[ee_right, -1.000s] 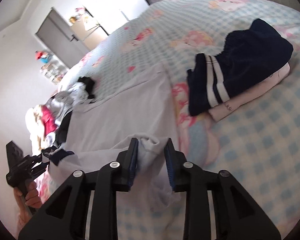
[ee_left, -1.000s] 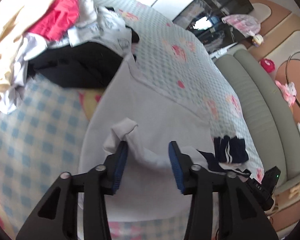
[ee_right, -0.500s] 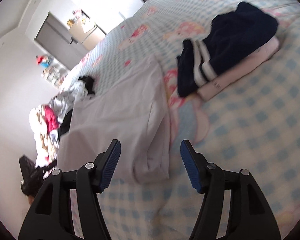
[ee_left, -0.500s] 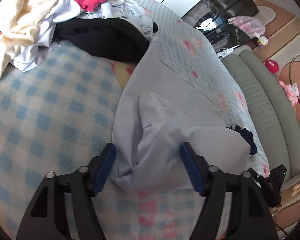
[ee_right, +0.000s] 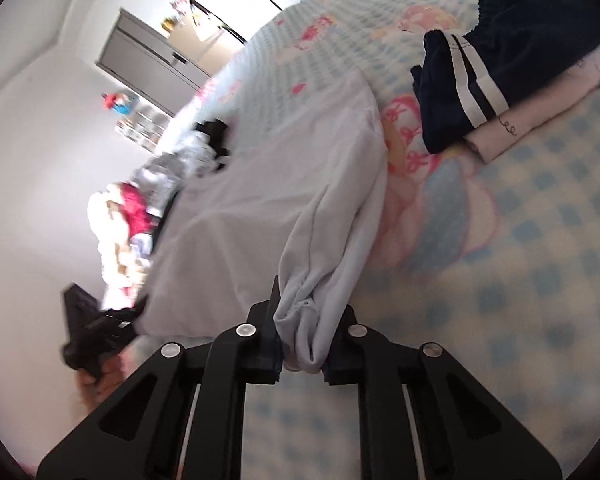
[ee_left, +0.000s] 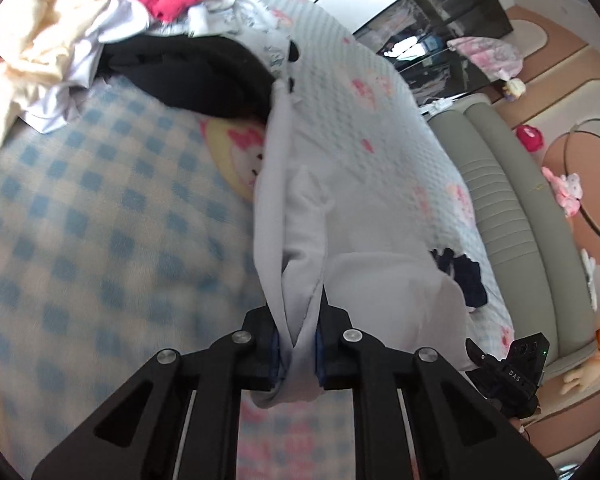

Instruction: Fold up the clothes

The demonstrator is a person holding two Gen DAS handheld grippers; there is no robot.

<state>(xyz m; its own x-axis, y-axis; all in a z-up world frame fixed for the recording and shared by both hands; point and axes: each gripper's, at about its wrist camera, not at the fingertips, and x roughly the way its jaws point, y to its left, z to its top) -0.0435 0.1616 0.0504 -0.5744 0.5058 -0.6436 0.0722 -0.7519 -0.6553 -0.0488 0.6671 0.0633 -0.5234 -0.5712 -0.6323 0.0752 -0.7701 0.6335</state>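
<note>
A white garment (ee_left: 364, 240) lies stretched across the checked bedspread. My left gripper (ee_left: 296, 344) is shut on one bunched near corner of it. In the right wrist view the same white garment (ee_right: 260, 208) runs away from me, and my right gripper (ee_right: 302, 352) is shut on its other bunched near corner. Both corners are lifted off the bed, with the cloth hanging taut between them. The far edge still rests on the bed.
A heap of unfolded clothes (ee_left: 100, 32), cream, red, white and black, lies at the far left. A folded stack, navy striped shorts (ee_right: 500, 56) on a pink item, sits to the right. A grey sofa (ee_left: 508, 184) runs along the bed's far side.
Both grippers were open over the garment's near edge half a second ago. Now each has closed on a corner and lifted it.
</note>
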